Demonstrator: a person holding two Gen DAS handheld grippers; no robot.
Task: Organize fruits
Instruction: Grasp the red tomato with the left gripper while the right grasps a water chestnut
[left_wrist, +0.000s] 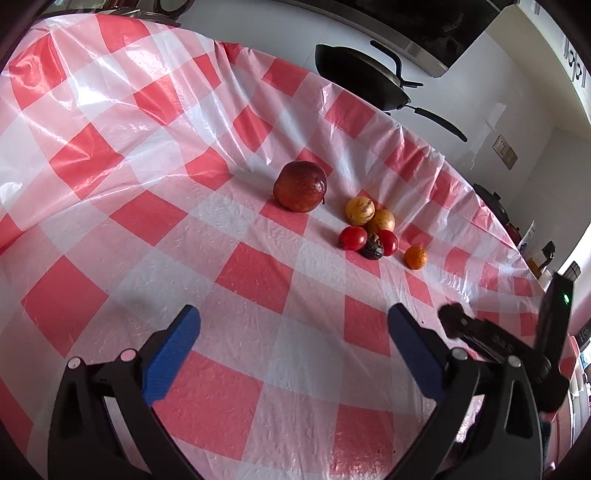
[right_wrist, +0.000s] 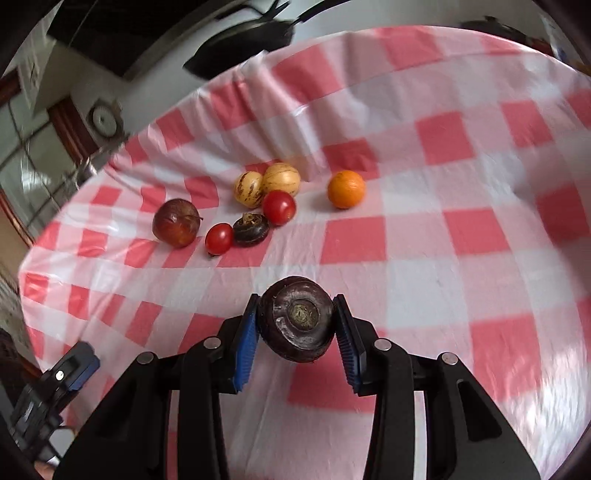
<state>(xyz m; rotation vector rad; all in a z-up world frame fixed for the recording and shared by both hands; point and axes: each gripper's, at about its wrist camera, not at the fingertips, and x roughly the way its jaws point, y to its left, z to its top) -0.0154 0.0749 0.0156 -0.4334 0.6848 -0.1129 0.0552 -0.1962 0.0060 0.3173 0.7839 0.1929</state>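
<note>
My right gripper (right_wrist: 297, 325) is shut on a dark purple water chestnut (right_wrist: 297, 323) and holds it above the checked cloth, short of the fruit group. That group holds a red apple (right_wrist: 176, 227), two yellow striped melons (right_wrist: 248, 189), two red tomatoes (right_wrist: 279, 206), another dark chestnut (right_wrist: 251, 229) and an orange (right_wrist: 346, 189). My left gripper (left_wrist: 293, 321) is open and empty over the cloth, well short of the apple (left_wrist: 300, 186), the tomatoes (left_wrist: 352, 238) and the orange (left_wrist: 415, 257). The right gripper's body (left_wrist: 517, 332) shows at the left wrist view's right edge.
A red-and-white checked plastic cloth (left_wrist: 258, 280) covers the table, wrinkled and raised toward the back. A black wok (left_wrist: 362, 79) with a long handle sits on the white counter behind it. Bottles and jars (left_wrist: 535, 254) stand at the far right.
</note>
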